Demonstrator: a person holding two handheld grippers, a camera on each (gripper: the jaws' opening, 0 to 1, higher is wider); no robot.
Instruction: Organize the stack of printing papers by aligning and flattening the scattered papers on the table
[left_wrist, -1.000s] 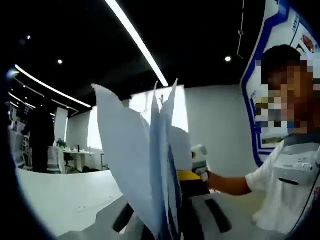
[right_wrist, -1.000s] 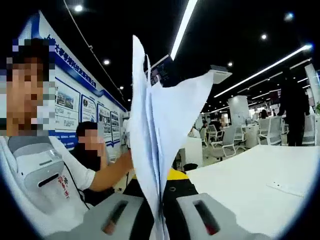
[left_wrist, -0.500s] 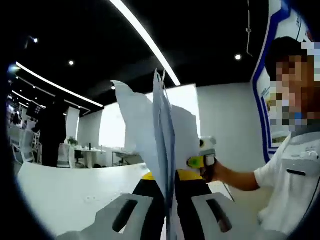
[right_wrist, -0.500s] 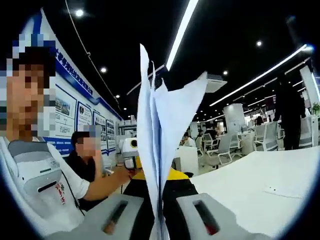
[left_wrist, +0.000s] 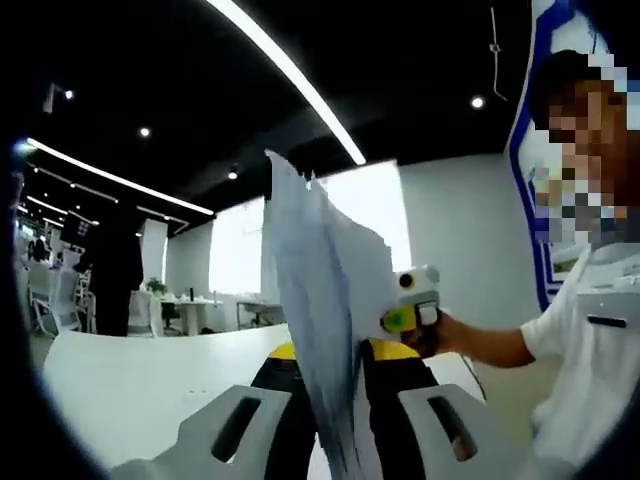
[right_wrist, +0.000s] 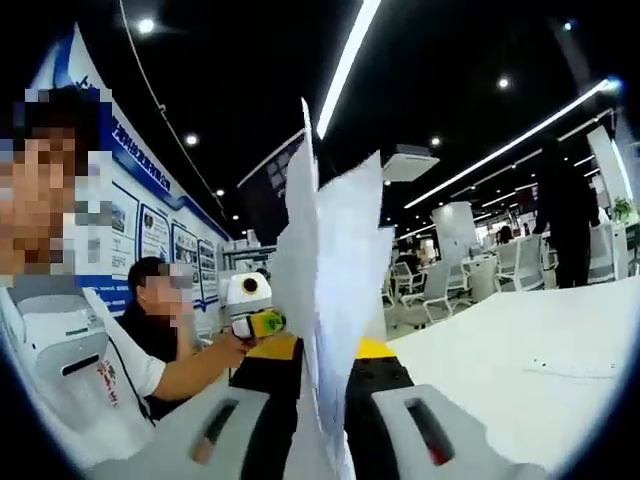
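Observation:
A sheaf of white printing papers (left_wrist: 325, 300) stands on edge, lifted off the white table (left_wrist: 130, 380), its loose upper sheets fanning apart. My left gripper (left_wrist: 335, 440) is shut on one end of it, the sheets rising between its grey jaws. In the right gripper view the same papers (right_wrist: 330, 290) rise between the jaws of my right gripper (right_wrist: 320, 435), which is shut on the other end. The right gripper (left_wrist: 410, 310) shows behind the papers in the left gripper view, held by a hand. The left gripper (right_wrist: 250, 310) shows likewise in the right gripper view.
The person holding the grippers wears a white shirt (left_wrist: 590, 350). A second seated person (right_wrist: 160, 310) is behind on the left of the right gripper view. White table (right_wrist: 510, 370) stretches right, with office chairs (right_wrist: 435, 290) and a standing person (right_wrist: 565, 210) beyond.
Both views have shifted slightly. The sheaf has turned a little and its top sheets have closed closer together; the other gripper now shows more plainly beside the papers in each view.

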